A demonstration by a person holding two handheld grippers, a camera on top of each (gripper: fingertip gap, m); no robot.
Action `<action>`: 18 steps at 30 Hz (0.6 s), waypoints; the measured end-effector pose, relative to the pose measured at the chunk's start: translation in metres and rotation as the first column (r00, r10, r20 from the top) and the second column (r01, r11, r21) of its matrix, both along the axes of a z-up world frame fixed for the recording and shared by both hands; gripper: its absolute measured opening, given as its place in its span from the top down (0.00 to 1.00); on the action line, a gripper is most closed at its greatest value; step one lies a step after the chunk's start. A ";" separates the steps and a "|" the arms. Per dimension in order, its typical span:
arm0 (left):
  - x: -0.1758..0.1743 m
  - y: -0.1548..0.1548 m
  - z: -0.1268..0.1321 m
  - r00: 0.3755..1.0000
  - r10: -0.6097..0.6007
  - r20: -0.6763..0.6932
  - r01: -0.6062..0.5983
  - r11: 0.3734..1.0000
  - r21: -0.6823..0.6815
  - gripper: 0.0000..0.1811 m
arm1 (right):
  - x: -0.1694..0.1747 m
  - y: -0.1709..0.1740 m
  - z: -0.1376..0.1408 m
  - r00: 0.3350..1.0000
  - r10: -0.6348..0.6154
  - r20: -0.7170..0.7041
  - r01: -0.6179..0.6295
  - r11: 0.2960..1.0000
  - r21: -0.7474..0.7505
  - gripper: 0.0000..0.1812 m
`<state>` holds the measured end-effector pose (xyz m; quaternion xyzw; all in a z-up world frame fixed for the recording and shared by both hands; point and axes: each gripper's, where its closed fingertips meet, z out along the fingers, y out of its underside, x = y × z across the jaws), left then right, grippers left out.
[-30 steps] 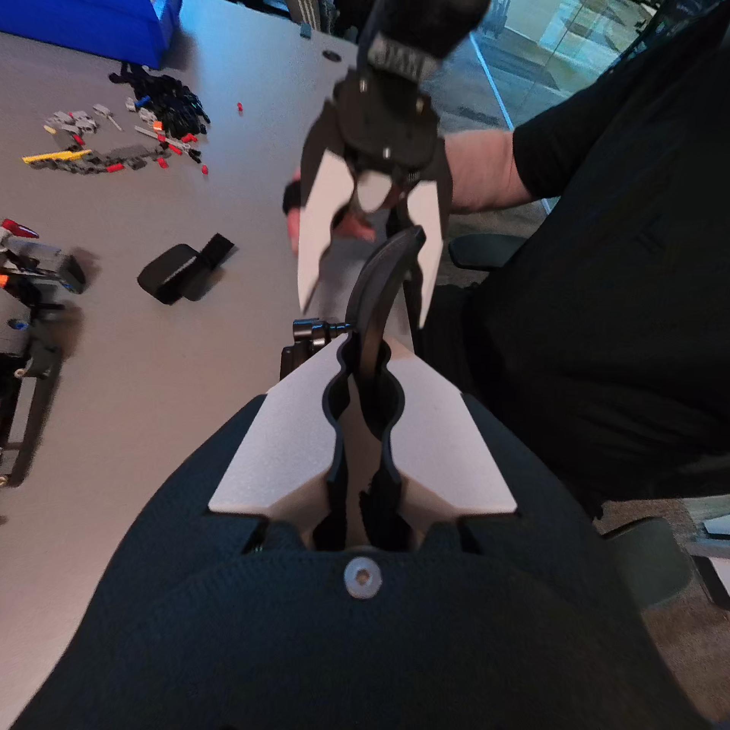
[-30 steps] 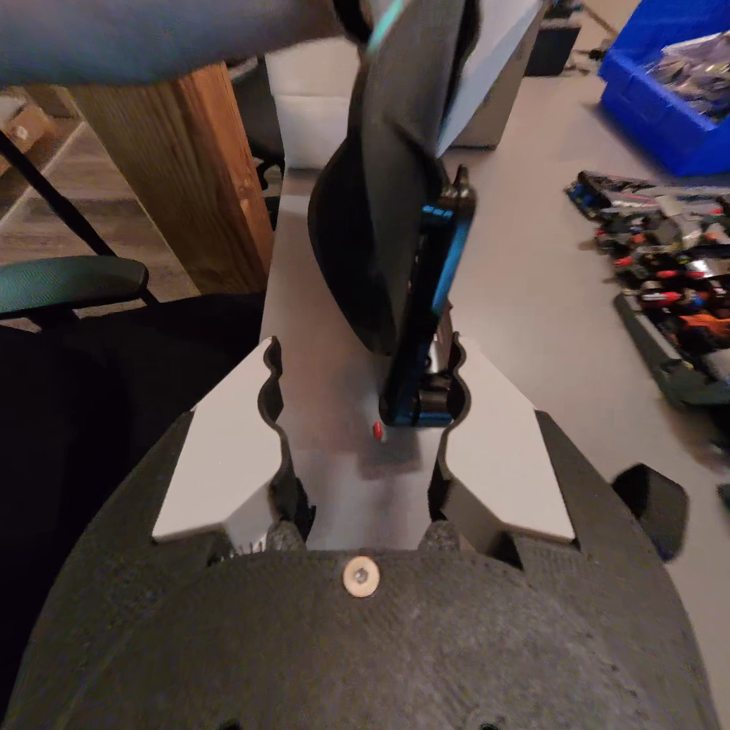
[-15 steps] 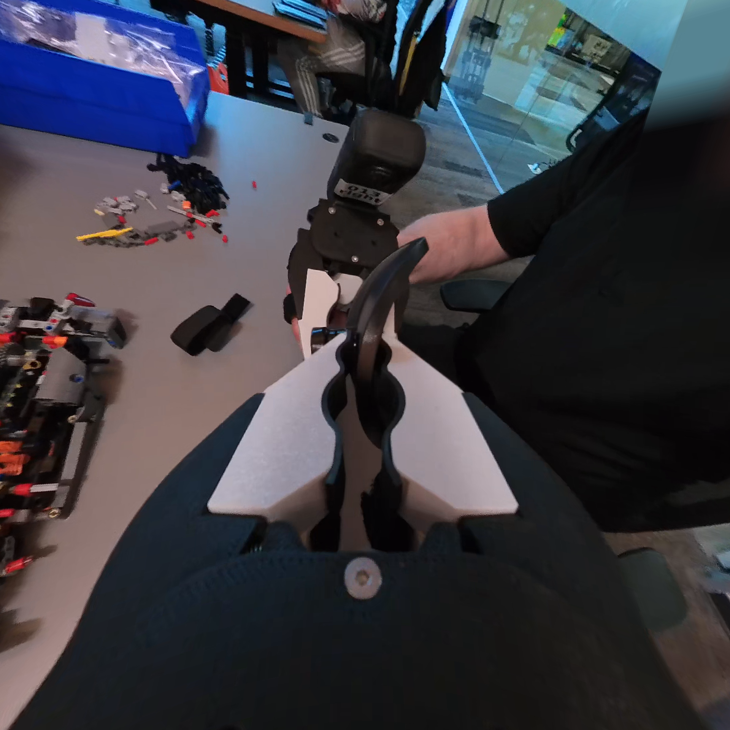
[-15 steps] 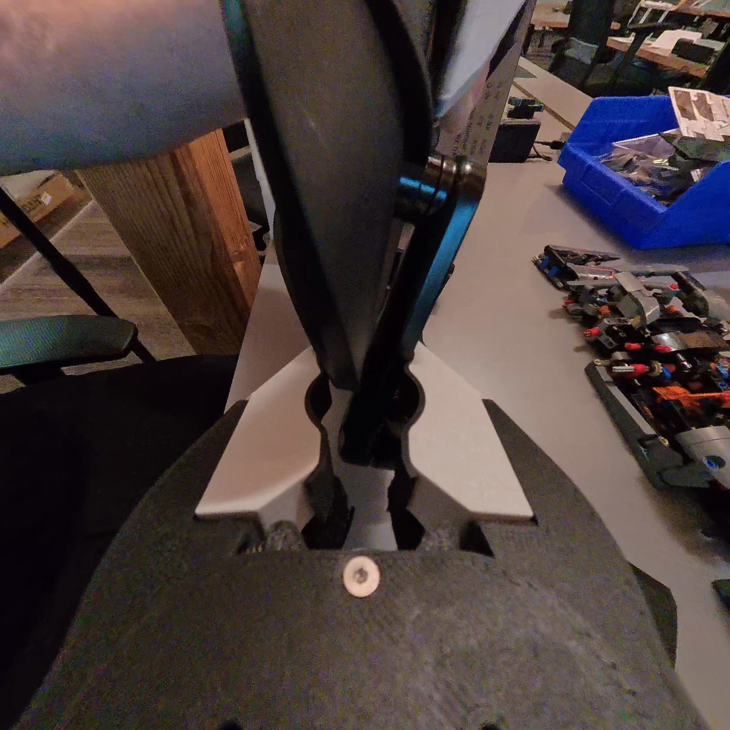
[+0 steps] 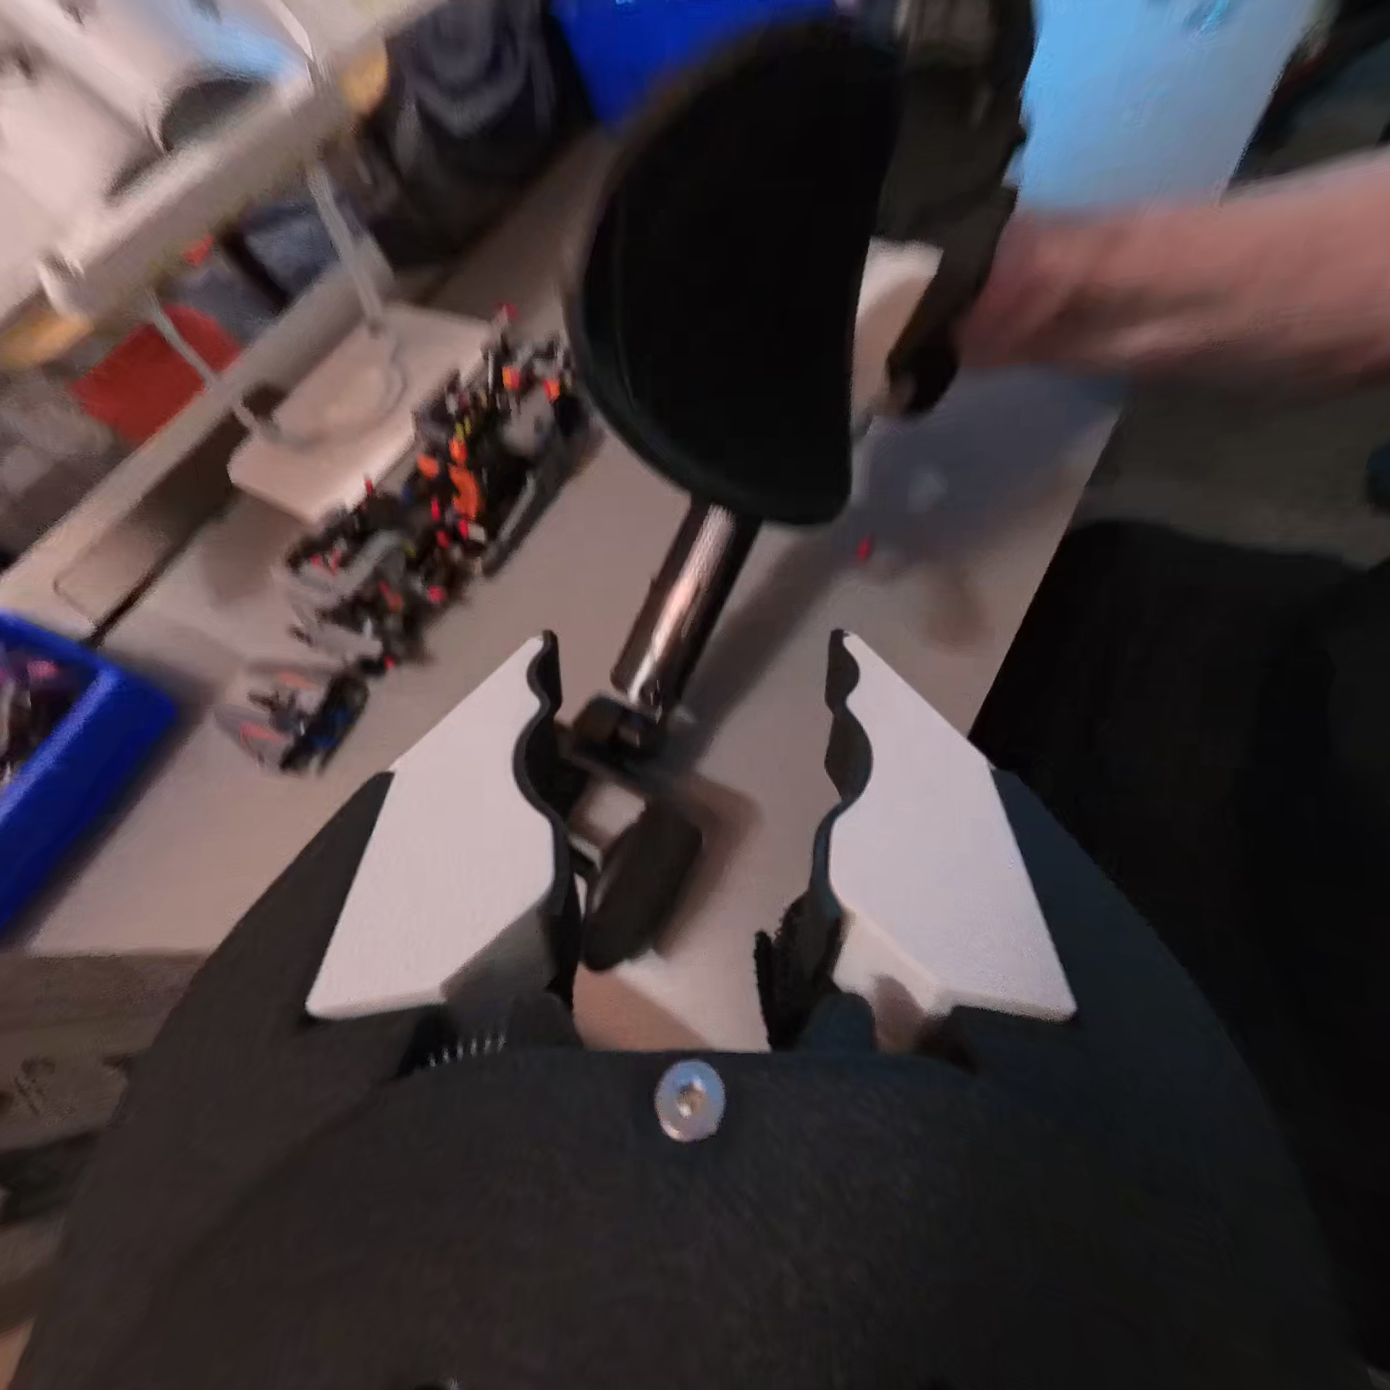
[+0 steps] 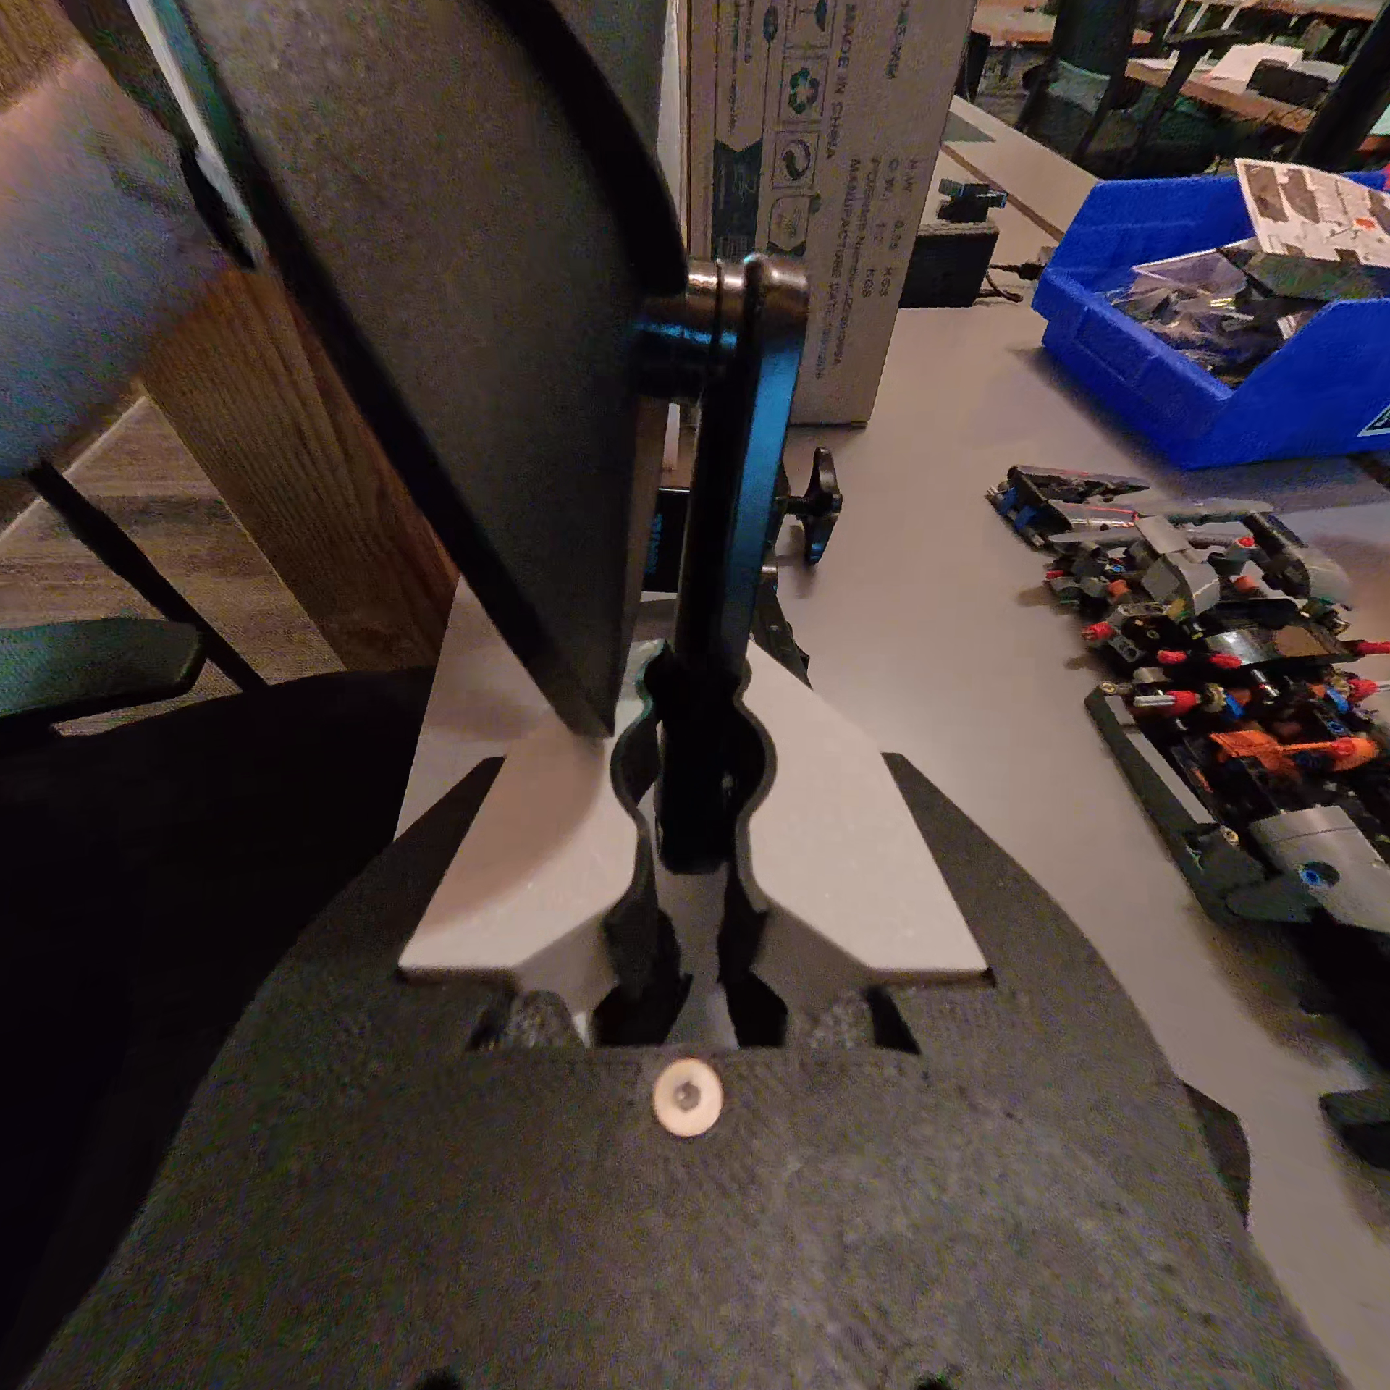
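Observation:
A black curved pad sits on a shiny metal rod that ends in a black clamp at the grey table's edge. My left gripper is open and empty, with its jaws on either side of the clamp and rod; this view is blurred. In the right wrist view the pad stands close in front, joined to a blue and black arm. My right gripper is shut on the lower end of that arm.
A part-built brick model lies on the table to the right, behind it a blue bin and a cardboard box. A wooden post stands left. A person's hand and dark-clad body are on the right.
My left gripper has let go of the black pad, opened and swung to a new angle. My right gripper closed on the blue and black arm and still holds it.

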<state>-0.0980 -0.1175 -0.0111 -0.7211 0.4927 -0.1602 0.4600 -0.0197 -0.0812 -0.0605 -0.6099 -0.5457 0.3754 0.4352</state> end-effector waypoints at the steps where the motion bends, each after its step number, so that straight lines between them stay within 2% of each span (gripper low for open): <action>1: -0.003 -0.001 -0.020 0.997 0.032 -0.063 -0.033 0.999 -0.013 0.61 | -0.001 0.000 0.001 1.000 0.000 0.006 0.000 1.000 0.007 0.95; 3: -0.015 0.003 -0.055 0.967 0.127 -0.223 -0.133 0.991 -0.013 0.59 | -0.002 -0.001 0.005 1.000 0.004 0.003 -0.004 1.000 0.012 0.95; 7: -0.031 0.006 -0.088 0.860 0.248 -0.445 -0.247 0.967 0.062 0.59 | -0.005 0.002 0.013 1.000 -0.001 -0.015 0.001 1.000 -0.010 0.95; 10: -0.037 0.013 -0.108 0.799 0.296 -0.524 -0.264 0.955 0.137 0.61 | -0.007 0.004 0.019 1.000 -0.001 -0.027 0.000 1.000 -0.022 0.95; 12: -0.040 0.022 -0.111 0.763 0.327 -0.558 -0.248 0.945 0.215 0.62 | -0.009 0.004 0.024 1.000 0.003 -0.031 -0.004 1.000 -0.014 0.95; 15: -0.042 0.032 -0.119 0.740 0.326 -0.589 -0.275 0.945 0.179 0.64 | -0.013 0.005 0.031 0.999 0.007 -0.038 -0.007 1.000 -0.007 0.95; 17: -0.045 0.034 -0.133 0.715 0.295 -0.634 -0.283 0.951 0.124 0.59 | -0.015 0.005 0.036 0.999 0.007 -0.049 -0.007 1.000 -0.003 0.95; 18: -0.047 0.037 -0.135 0.695 0.302 -0.652 -0.281 0.949 0.141 0.59 | -0.016 0.005 0.037 0.999 0.007 -0.052 -0.007 1.000 0.000 0.95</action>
